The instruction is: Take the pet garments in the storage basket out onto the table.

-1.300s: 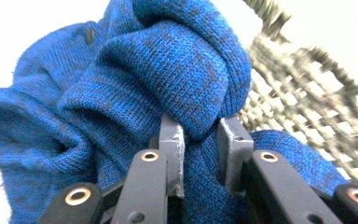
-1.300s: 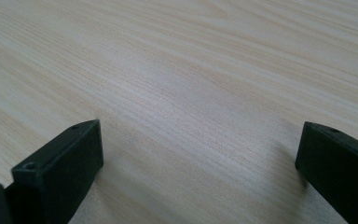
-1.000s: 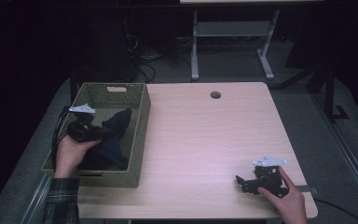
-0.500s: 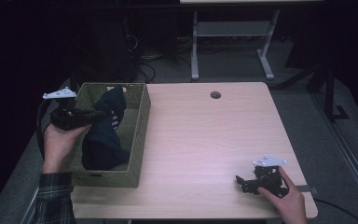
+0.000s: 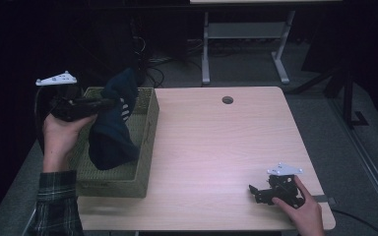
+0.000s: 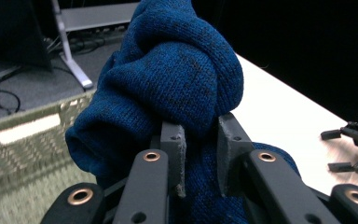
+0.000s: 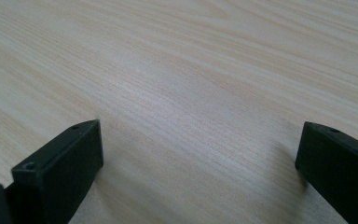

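Note:
A dark blue knitted garment with white stripes hangs above the green woven basket at the table's left, its lower end still inside. My left gripper is shut on the garment's upper part and holds it raised over the basket's far-left corner. In the left gripper view the blue knit bulges up between and above the two jaws of the left gripper. My right gripper rests on the table near the front right corner. Its jaws stand wide apart over bare wood in the right gripper view, holding nothing.
The light wooden table has a round cable hole near its far edge. Behind the table, a metal desk frame and cables lie on the dark floor. The right gripper appears far off in the left gripper view.
My left gripper has risen and moved back and to the left, pulling the blue garment up out of the basket. The right gripper has stayed where it was.

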